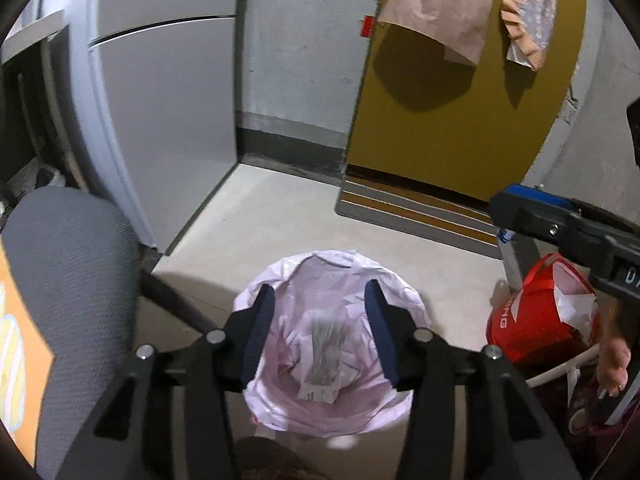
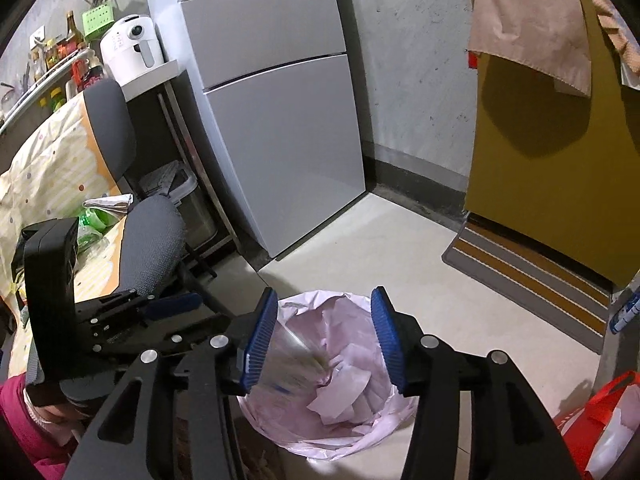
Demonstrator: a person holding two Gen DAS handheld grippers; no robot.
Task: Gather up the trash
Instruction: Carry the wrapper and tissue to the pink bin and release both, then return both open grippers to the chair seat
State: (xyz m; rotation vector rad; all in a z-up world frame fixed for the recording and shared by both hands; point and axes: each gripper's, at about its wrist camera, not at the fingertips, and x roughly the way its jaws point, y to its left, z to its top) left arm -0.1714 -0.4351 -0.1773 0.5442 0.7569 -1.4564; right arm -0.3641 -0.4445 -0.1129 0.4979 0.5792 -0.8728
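Left gripper [image 1: 320,332]: jaws stand apart over the bin, nothing pressed between the dark blue pads.
Right gripper [image 2: 324,336]: jaws also apart; a blurred piece of packaging [image 2: 292,364] is just beside its left pad, and I cannot tell if they touch.
Trash bin [image 1: 332,420]: on the pale floor, lined with a pink bag, directly under both grippers.
Trash inside: a flat printed wrapper [image 1: 324,352] lies in the middle of the bag, with crumpled paper around it.
Red bag [image 1: 532,320]: at 3 o'clock from the bin, near it.
Grey chair [image 1: 72,272]: at 9 o'clock from the bin.
Fridge [image 2: 280,120]: at 11 o'clock, against the wall.
Striped doormat [image 1: 416,212]: at 1 o'clock, before the mustard door [image 1: 460,128].
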